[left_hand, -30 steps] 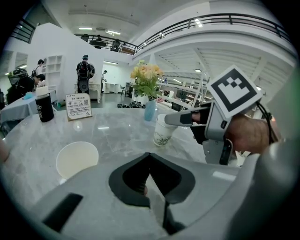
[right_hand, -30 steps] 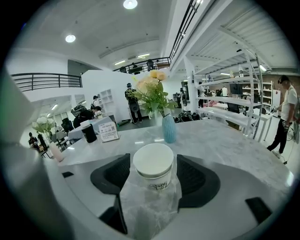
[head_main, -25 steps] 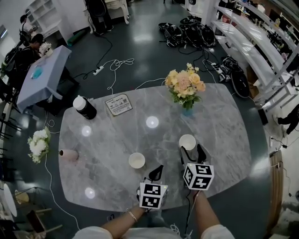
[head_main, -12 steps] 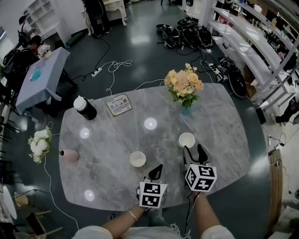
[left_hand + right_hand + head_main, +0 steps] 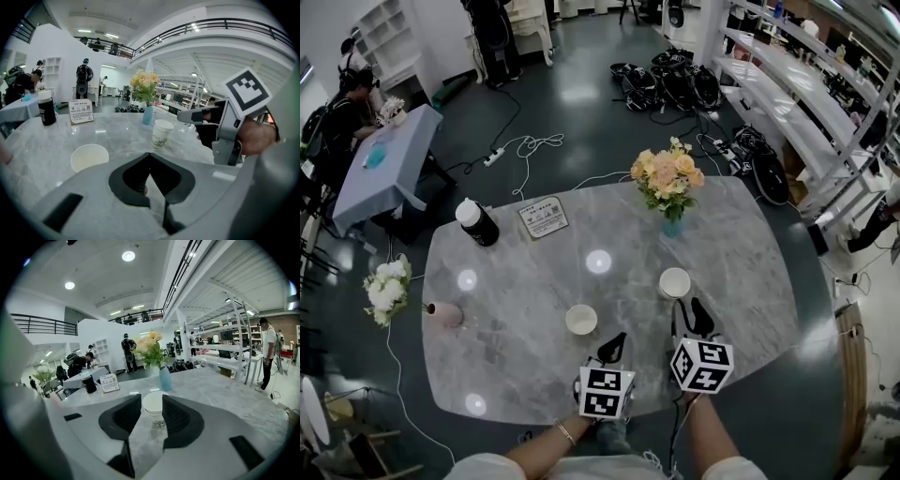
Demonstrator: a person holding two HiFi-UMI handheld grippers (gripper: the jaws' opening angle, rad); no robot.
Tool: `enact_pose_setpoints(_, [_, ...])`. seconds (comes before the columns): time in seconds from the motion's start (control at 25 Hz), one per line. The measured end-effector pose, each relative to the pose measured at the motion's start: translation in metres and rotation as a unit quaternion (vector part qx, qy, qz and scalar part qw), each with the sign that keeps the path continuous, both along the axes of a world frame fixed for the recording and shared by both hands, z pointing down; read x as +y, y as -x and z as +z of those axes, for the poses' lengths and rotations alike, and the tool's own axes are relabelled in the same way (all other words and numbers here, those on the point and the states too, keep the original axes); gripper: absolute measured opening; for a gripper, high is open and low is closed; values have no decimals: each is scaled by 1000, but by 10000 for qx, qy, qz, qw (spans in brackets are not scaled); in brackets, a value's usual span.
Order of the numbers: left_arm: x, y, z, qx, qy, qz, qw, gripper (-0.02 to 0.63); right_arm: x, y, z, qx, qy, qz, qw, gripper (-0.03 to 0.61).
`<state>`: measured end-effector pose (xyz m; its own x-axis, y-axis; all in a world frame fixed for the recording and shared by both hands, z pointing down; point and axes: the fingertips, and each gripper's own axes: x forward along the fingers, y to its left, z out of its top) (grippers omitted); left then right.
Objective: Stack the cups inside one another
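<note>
Two white paper cups stand upright on the grey marble table (image 5: pixel 516 366). One cup (image 5: pixel 581 320) (image 5: pixel 89 157) is just ahead and left of my left gripper (image 5: pixel 615 343) (image 5: pixel 150 157), which is shut and empty. The other cup (image 5: pixel 674 282) (image 5: pixel 162 133) (image 5: pixel 154 408) stands right at the tips of my right gripper (image 5: pixel 690 305) (image 5: pixel 151 413). Its jaws are closing, and the cup shows in the gap between them. The pads flank the rim, but I see no firm press on it.
A blue vase of flowers (image 5: pixel 668 180) (image 5: pixel 164 376) stands beyond the right cup. A black bottle with a white cap (image 5: pixel 474 221), a small sign card (image 5: pixel 543 217) and a pink cup lying on its side (image 5: pixel 442 313) are at the table's left.
The right gripper's jaws have narrowed from wide open toward the cup in front of them, and the gripper has edged slightly. The left gripper and both cups have stayed where they were.
</note>
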<state>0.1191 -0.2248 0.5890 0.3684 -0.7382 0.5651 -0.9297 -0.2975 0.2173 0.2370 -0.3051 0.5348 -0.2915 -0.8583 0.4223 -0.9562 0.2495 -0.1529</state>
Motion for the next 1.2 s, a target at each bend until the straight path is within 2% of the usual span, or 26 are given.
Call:
enact_pose_setpoints(0.52, [25, 19, -18, 4, -202, 67, 9998, -3, 53, 5, -4, -32, 57, 368, 9993, 28])
enact_pose_setpoints(0.8, [39, 27, -36, 71, -322, -20, 9995, -3, 87, 12, -8, -3, 162, 272, 9995, 21])
enact_pose_setpoints(1.2, [62, 34, -56, 172, -621, 103, 9979, -3, 131, 21, -20, -50, 43, 499, 9987, 20])
